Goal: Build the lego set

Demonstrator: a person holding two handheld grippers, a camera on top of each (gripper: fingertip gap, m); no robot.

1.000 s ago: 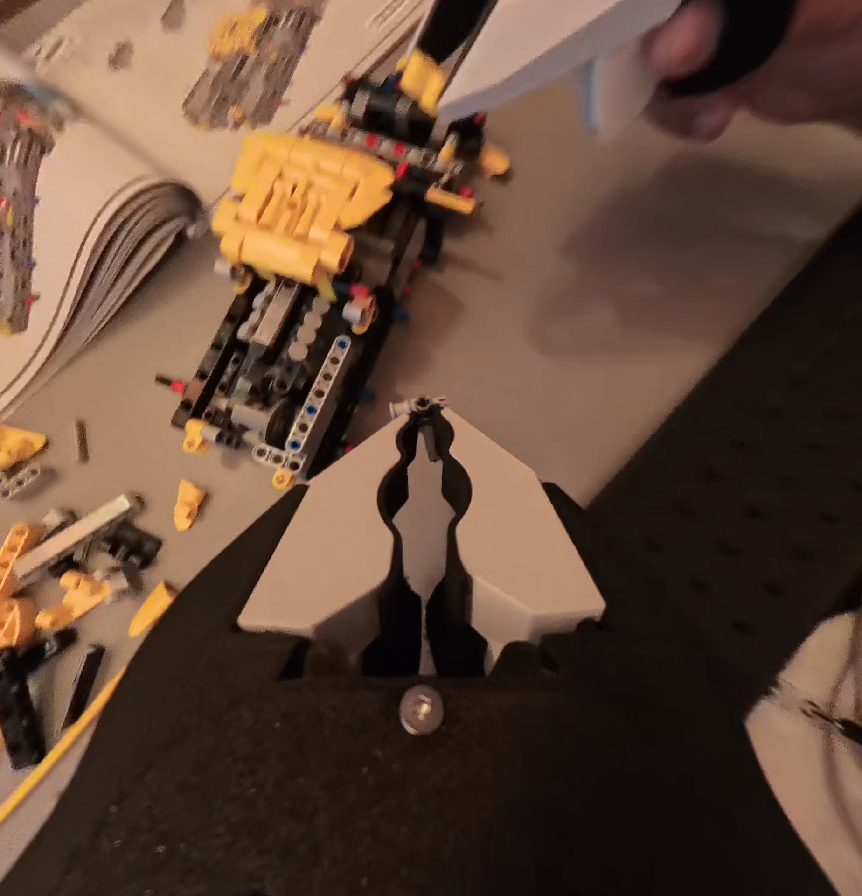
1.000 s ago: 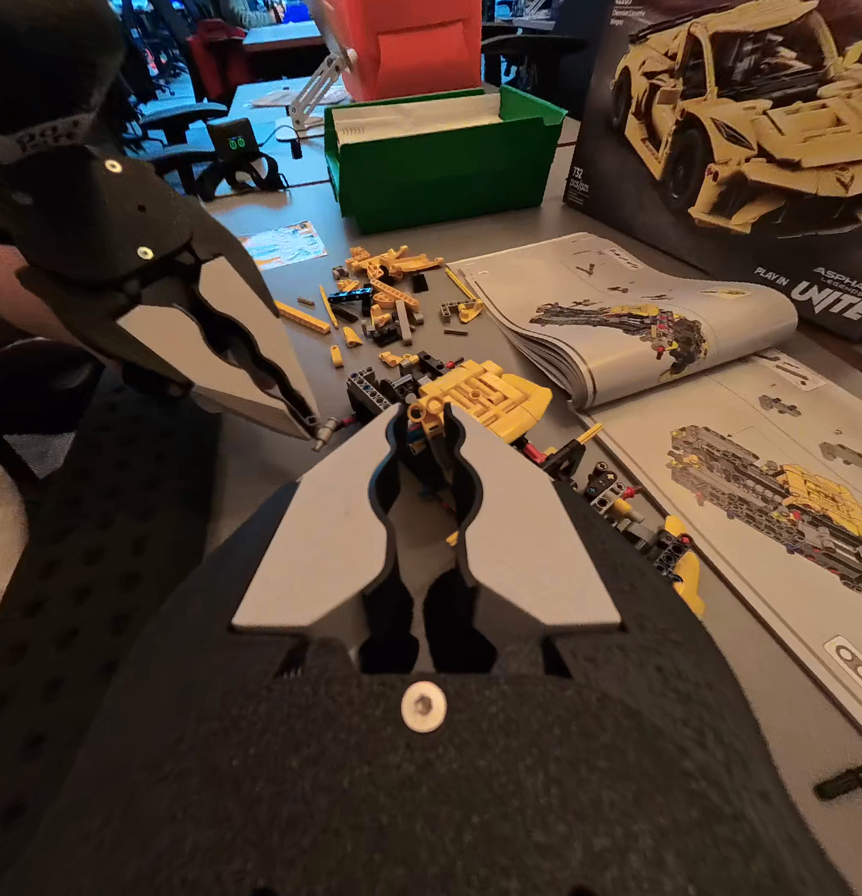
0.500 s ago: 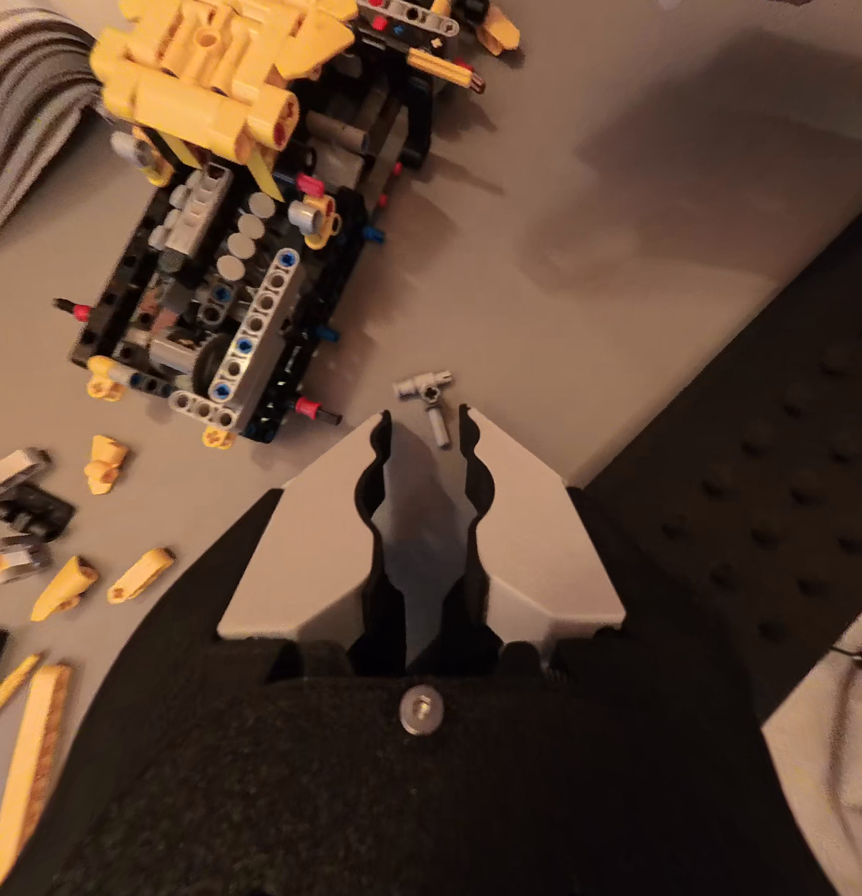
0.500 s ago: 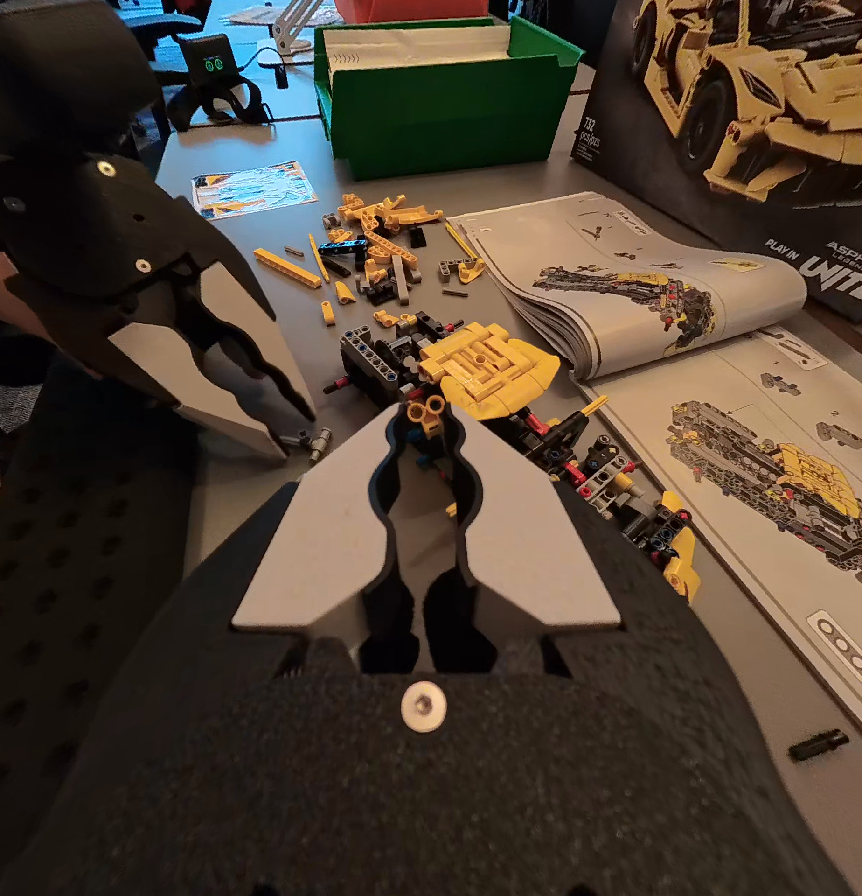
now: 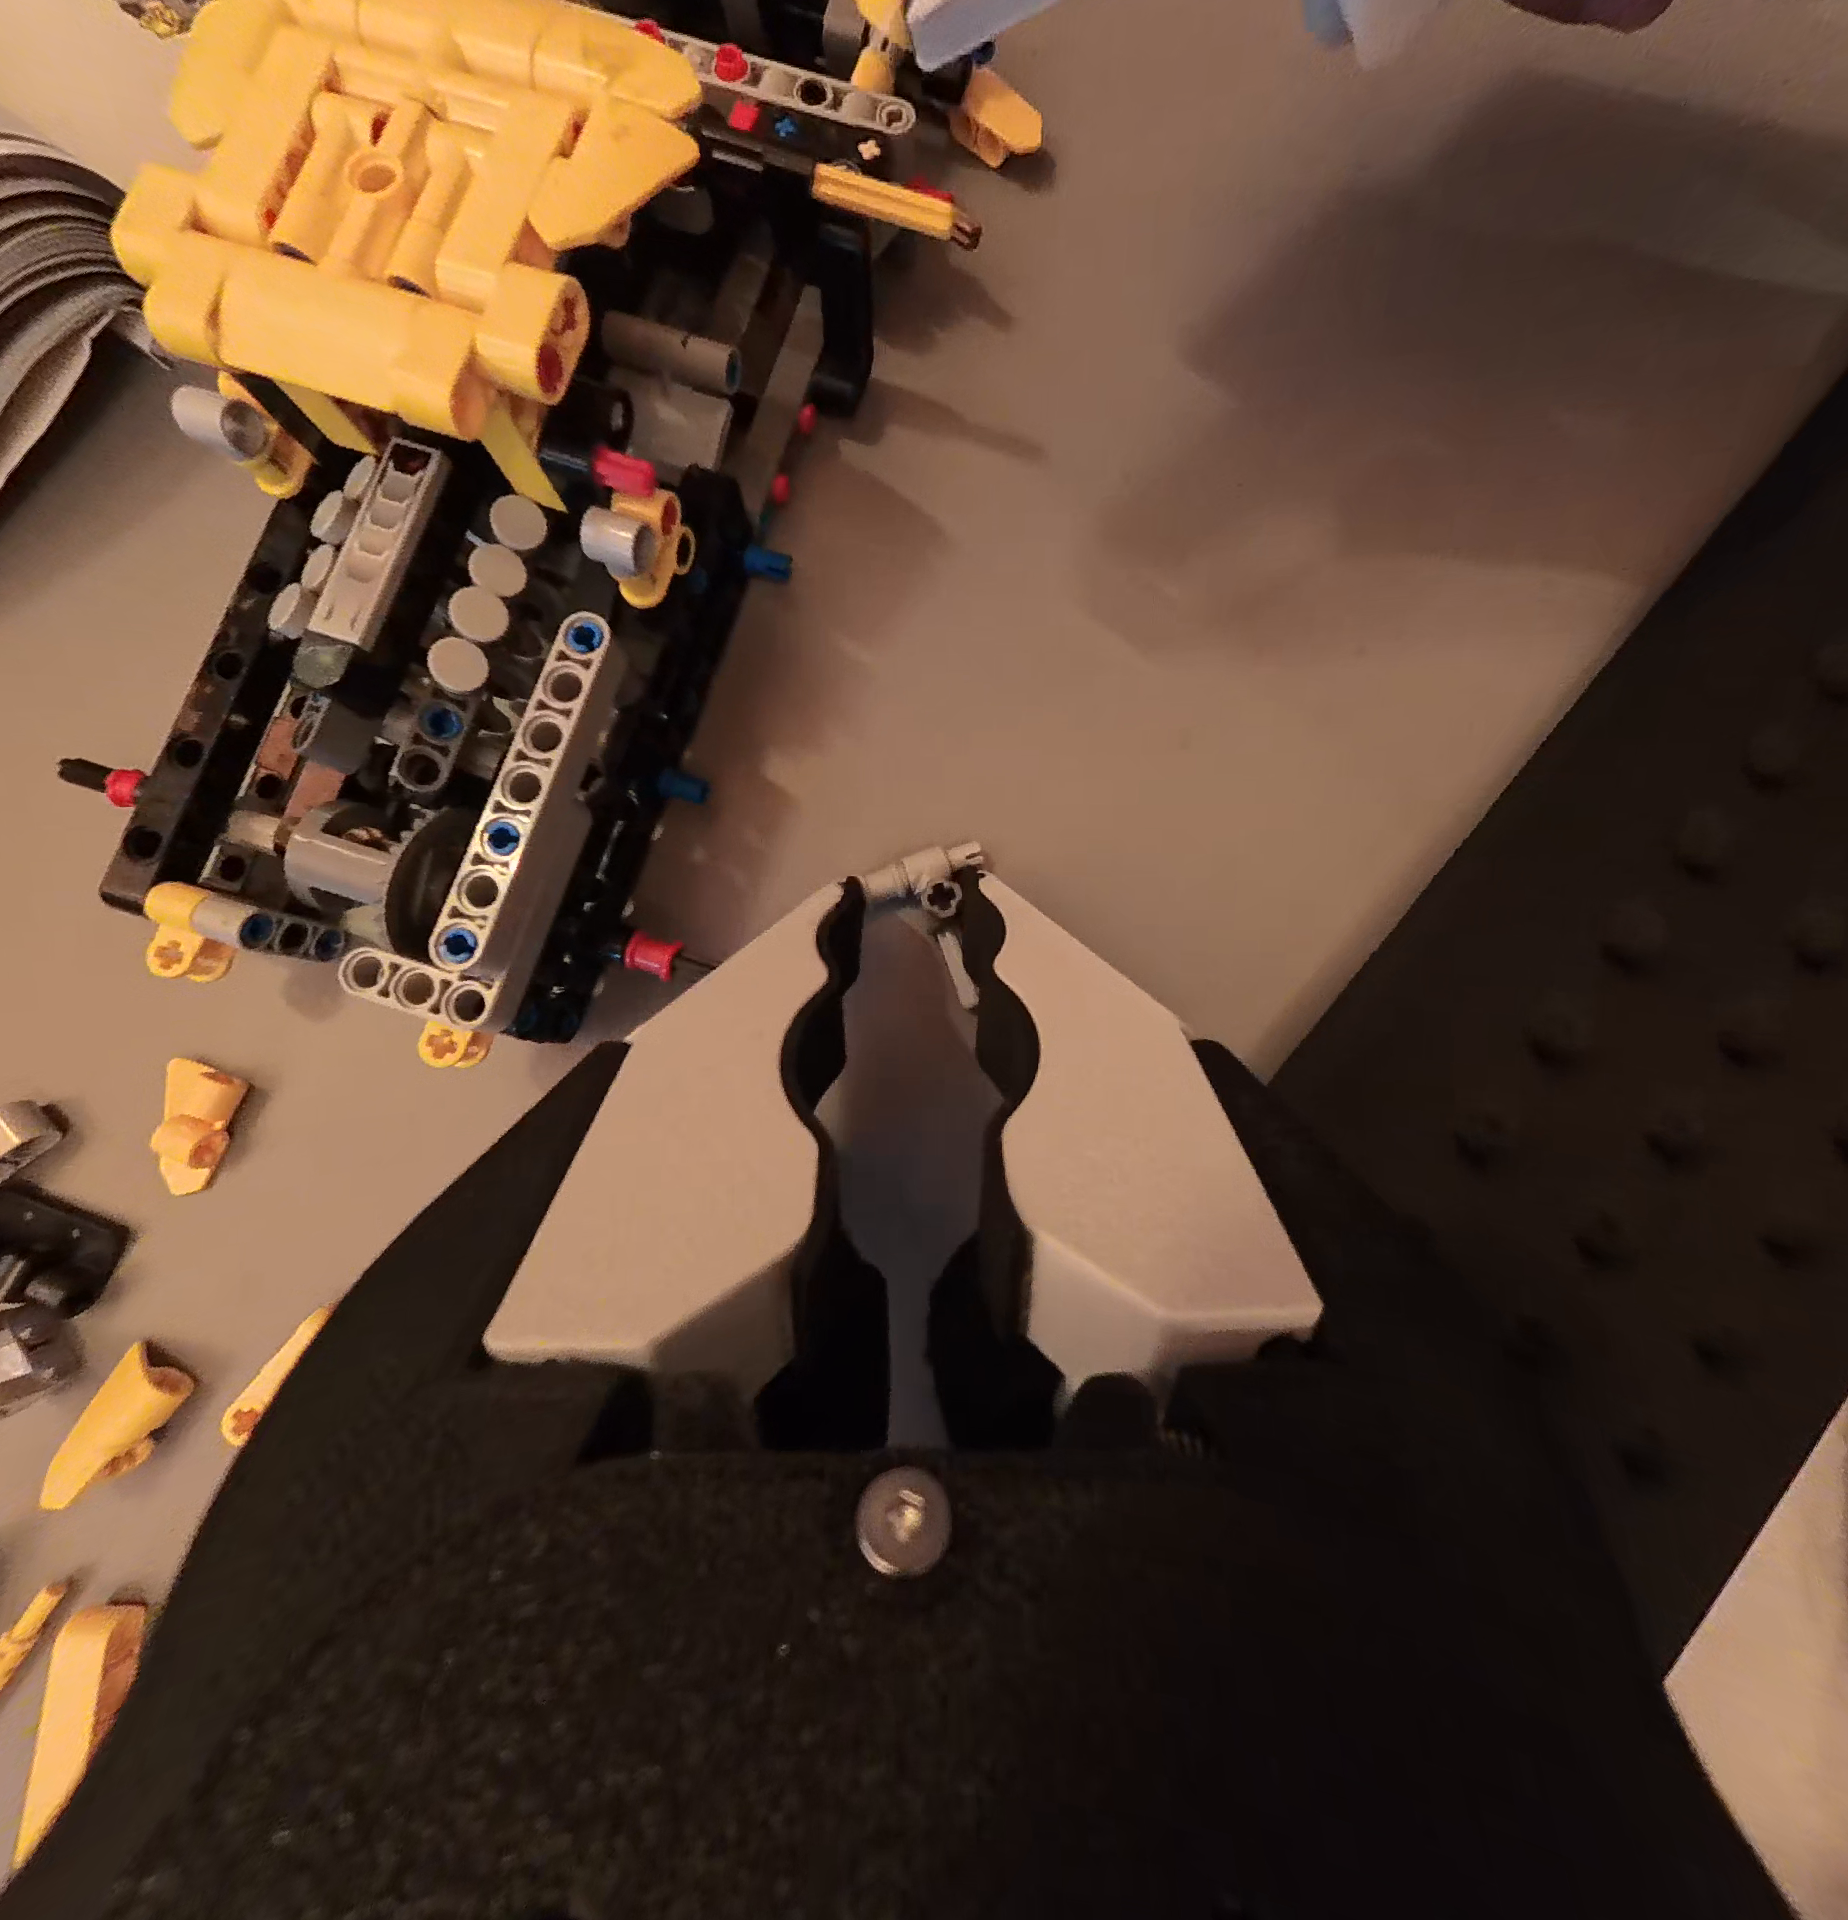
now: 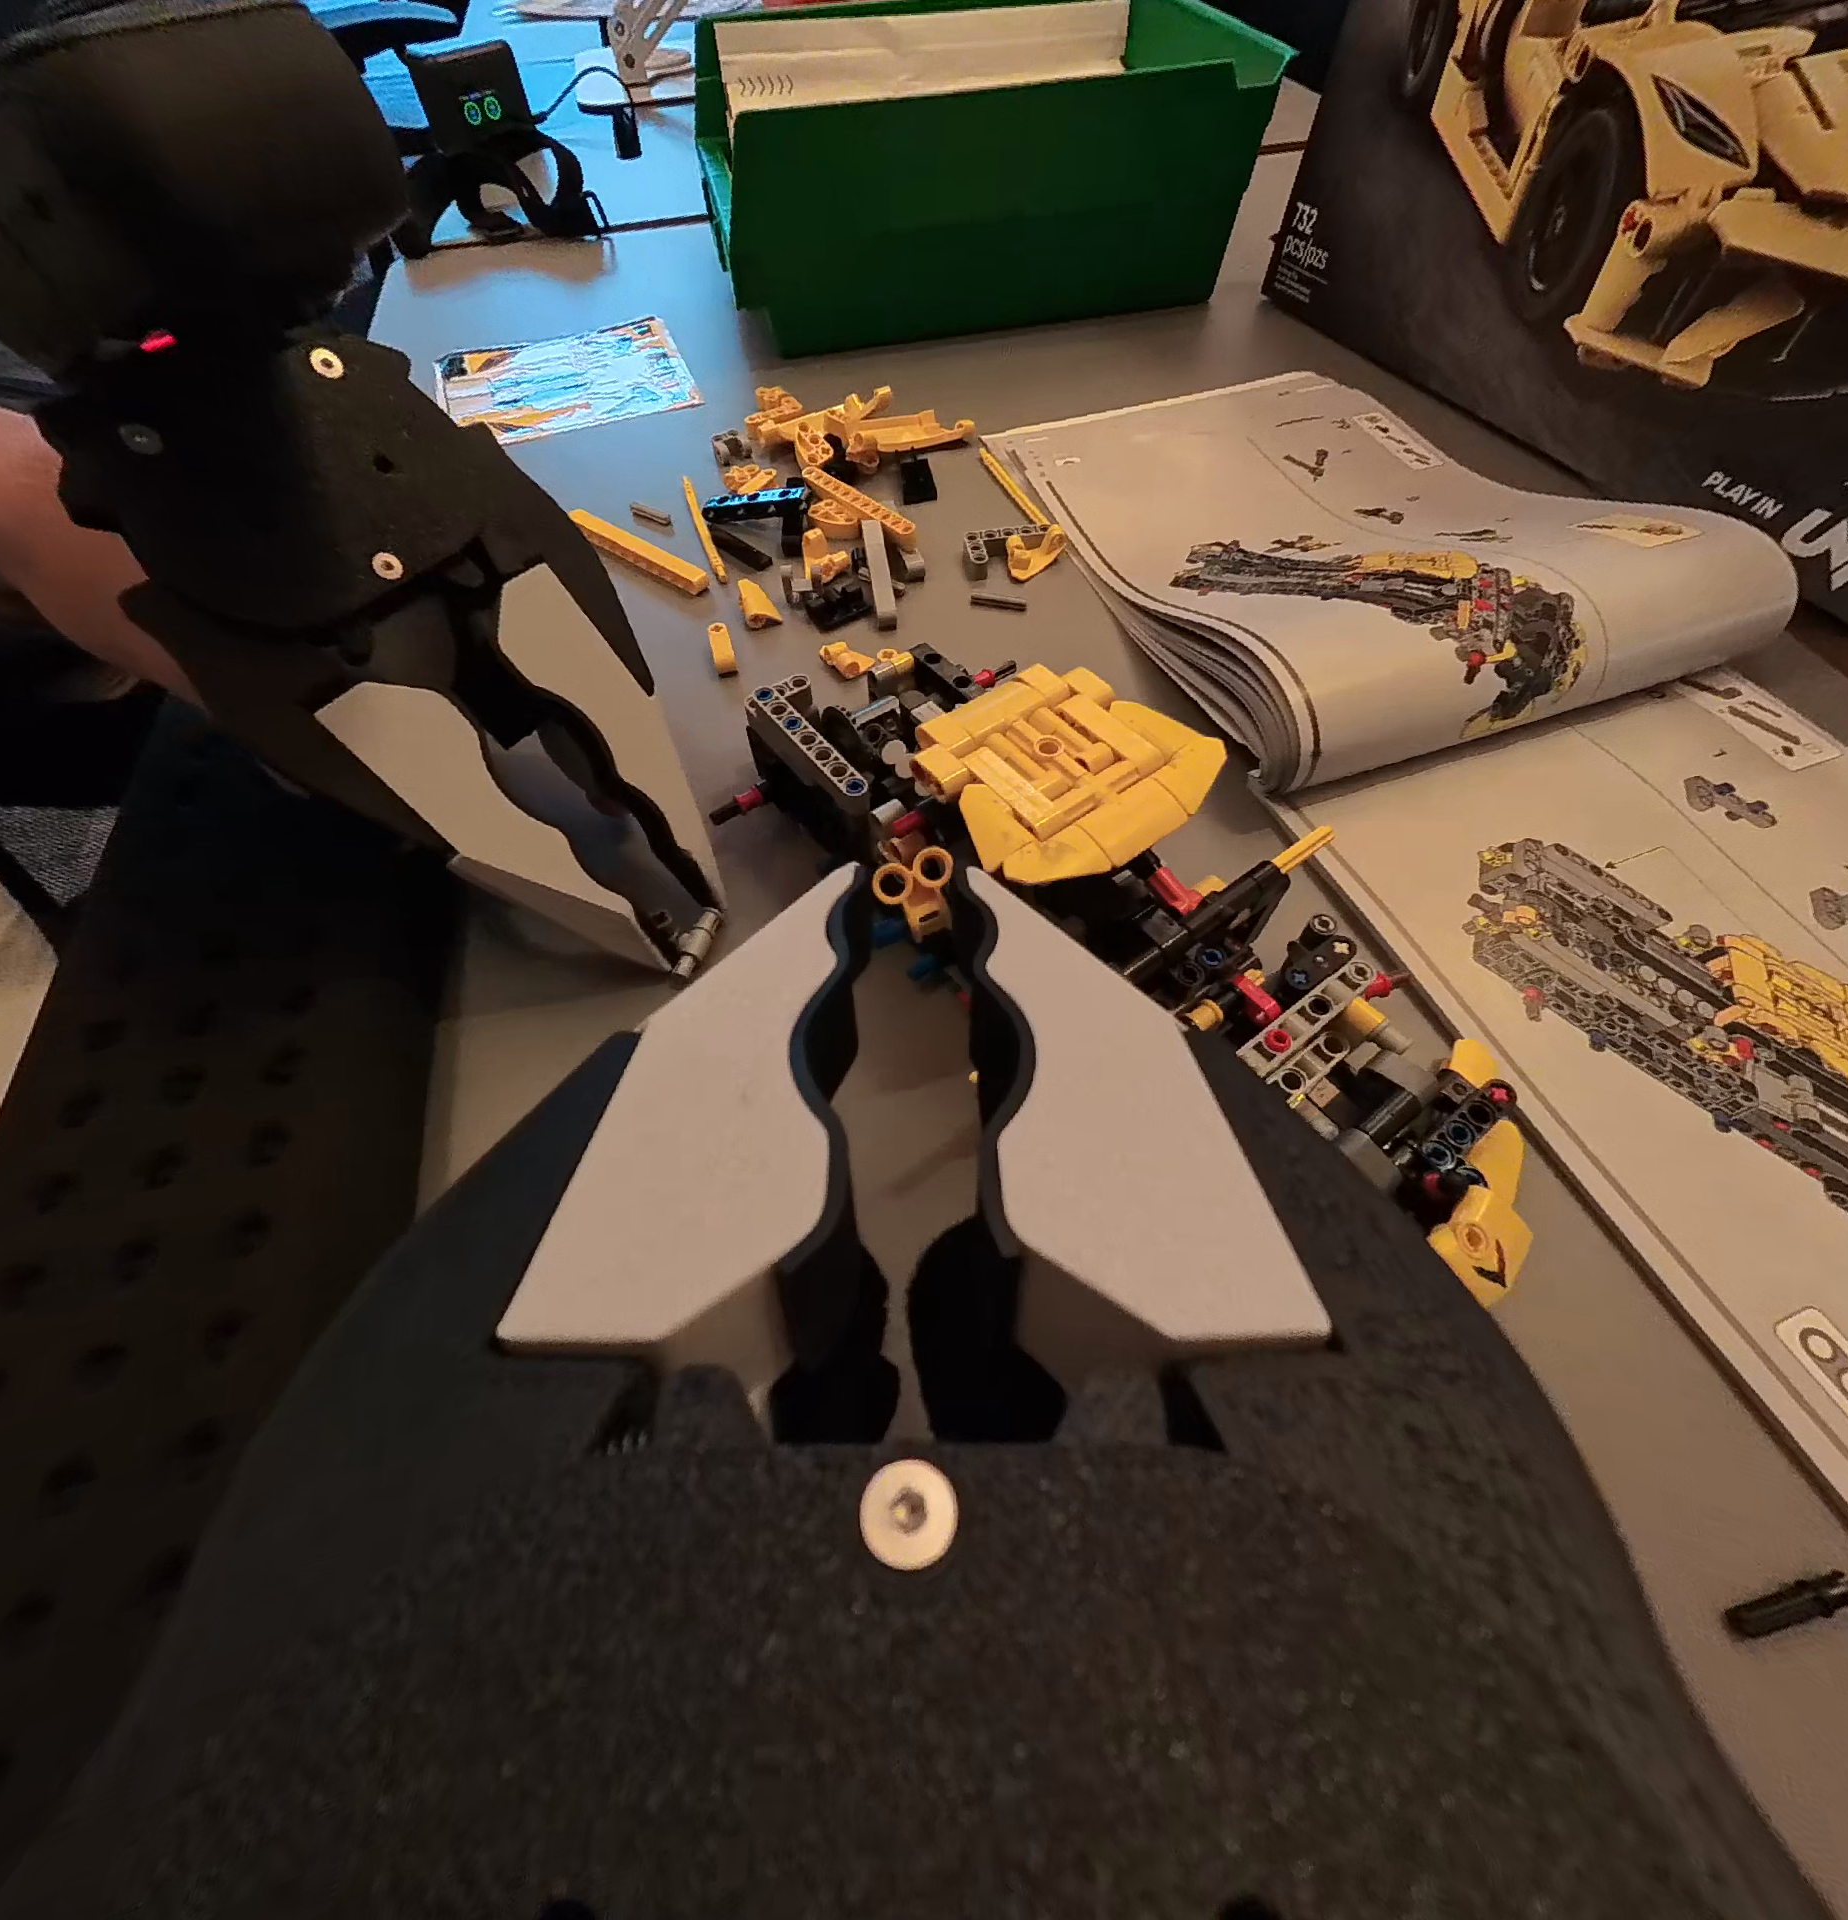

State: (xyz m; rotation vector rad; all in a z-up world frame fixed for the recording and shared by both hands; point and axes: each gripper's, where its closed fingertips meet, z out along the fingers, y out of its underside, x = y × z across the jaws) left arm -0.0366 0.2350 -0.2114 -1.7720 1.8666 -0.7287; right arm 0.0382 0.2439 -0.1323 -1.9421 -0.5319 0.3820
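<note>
A partly built black, grey and yellow lego car chassis (image 5: 432,665) (image 6: 1065,831) lies on the grey table. My left gripper (image 5: 915,888) (image 6: 691,940) points down at the table just right of the chassis. Its tips are closed on a small grey connector piece (image 5: 930,883) (image 6: 696,935) that lies crosswise between them and touches the table. My right gripper (image 6: 915,883) is shut on a small yellow connector (image 6: 912,881) and holds it just above the near side of the chassis.
Loose yellow, black and grey parts (image 6: 826,520) (image 5: 120,1403) lie beyond the chassis. An open instruction booklet (image 6: 1419,582), the set's box (image 6: 1626,208) and a green bin (image 6: 961,208) stand right and behind. A black foam mat (image 5: 1626,935) runs along the table's edge. Left tips to right tips: about 11 cm.
My left gripper held the grey piece, opened and left it on the table, and has now closed around it again. My right gripper has kept the yellow connector and moved nearer the chassis.
</note>
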